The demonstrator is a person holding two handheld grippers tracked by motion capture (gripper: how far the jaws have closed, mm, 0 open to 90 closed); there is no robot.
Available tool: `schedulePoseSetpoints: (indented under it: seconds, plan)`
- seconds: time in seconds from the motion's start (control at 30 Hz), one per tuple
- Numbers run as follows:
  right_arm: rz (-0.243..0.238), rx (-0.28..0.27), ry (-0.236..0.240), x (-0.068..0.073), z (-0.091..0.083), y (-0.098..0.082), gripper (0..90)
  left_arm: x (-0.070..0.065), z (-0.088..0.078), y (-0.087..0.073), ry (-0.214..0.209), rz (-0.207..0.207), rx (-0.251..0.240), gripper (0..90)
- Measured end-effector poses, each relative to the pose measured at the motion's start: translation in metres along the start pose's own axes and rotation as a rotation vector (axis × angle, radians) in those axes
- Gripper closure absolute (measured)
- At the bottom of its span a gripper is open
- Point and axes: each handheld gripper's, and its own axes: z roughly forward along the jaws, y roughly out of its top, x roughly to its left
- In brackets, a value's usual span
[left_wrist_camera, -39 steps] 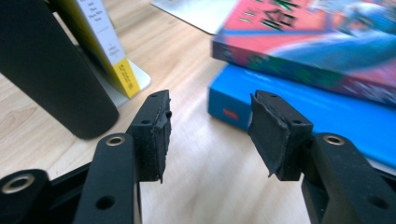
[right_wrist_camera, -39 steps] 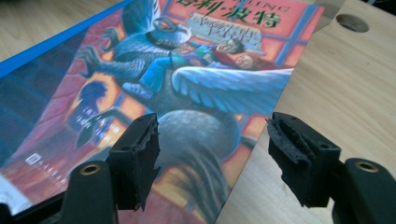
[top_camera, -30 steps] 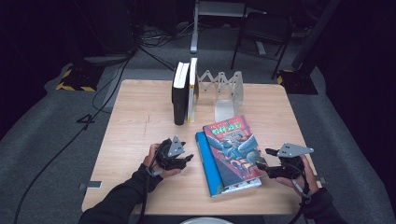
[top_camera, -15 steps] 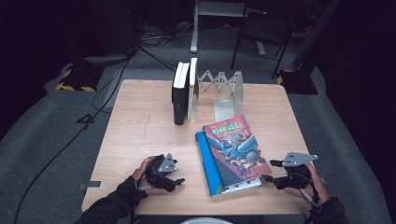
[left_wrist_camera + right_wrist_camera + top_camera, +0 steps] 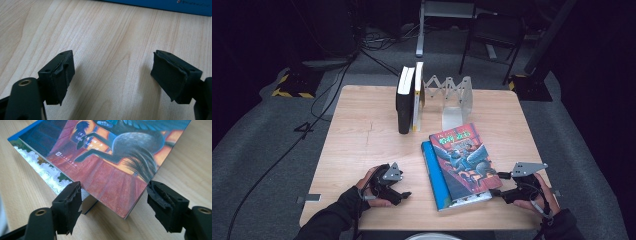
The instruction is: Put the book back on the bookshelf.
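I have two books stacked flat at the near right of the table [image 5: 362,130]: the top book [image 5: 464,160], with a red and orange illustrated cover, lies askew on a blue book [image 5: 434,175] whose edge shows along the left side. My right gripper [image 5: 502,185] is at the stack's near right corner; in the right gripper view that corner of the top book [image 5: 112,170] sits between the two jaws, which stand apart with a gap on either side, so nothing is clamped yet. I judge this placement is meant for taking the top book by its corner, where its overhang off the blue book gives the jaws room. My left gripper [image 5: 404,192] rests low on bare wood just left of the stack, its jaws having just been opening and now spread wide with nothing between them [image 5: 112,75]; the blue book's edge [image 5: 160,3] lies ahead of it, near but apart. At the far side, two books [image 5: 409,102] stand upright against a folding rack [image 5: 452,97], which suggests the flat books are bound for that rack, spine out, beside them.
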Motion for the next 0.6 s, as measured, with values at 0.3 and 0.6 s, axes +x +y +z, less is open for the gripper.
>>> schedulePoseSetpoints:
  seconds: [0.3,0.6]
  plan:
    - [-0.064,0.01,0.039,0.016,0.003,0.009,34.5,0.001,0.001,0.0,0.006,-0.006,0.003,15.6]
    - [-0.165,0.01,0.045,0.044,0.012,0.025,33.8,0.002,0.001,0.002,0.011,-0.01,0.018,15.6]
